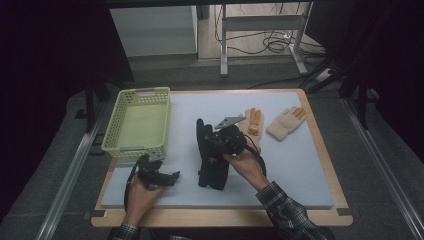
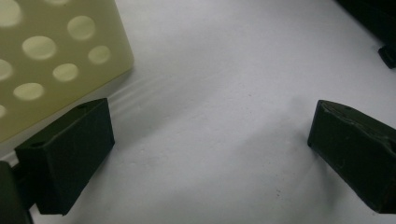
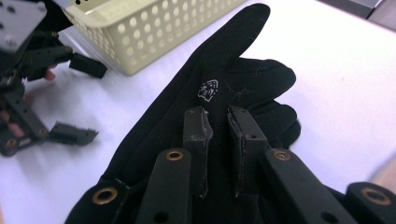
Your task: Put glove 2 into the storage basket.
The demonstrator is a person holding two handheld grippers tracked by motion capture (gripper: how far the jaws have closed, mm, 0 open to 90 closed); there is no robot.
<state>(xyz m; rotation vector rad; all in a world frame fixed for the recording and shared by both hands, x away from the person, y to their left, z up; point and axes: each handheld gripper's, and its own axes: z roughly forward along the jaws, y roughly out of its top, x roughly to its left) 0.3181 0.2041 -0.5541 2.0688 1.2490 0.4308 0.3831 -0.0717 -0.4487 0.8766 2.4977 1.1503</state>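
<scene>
Nearest me, the person's left hand holds the left gripper [image 1: 167,175] low over the white foam mat [image 1: 300,170] on the counter, its fingers [image 2: 70,158] spread wide with nothing between them, just beside the pale yellow perforated plastic basket [image 1: 136,122]. At mid-mat the right gripper [image 3: 217,140] has its fingers drawn narrow, pinching a fold of the black fabric glove [image 3: 233,79] with a small white logo. Two cream knit gloves with orange fingertips [image 1: 286,121] lie beyond, near the mat's far right.

A yellow basket [image 1: 137,124] sits far left on the white mat [image 1: 300,175]. The right gripper [image 1: 226,141] rests on a black glove [image 1: 210,155]; two tan gloves [image 1: 272,121] lie far right.
</scene>
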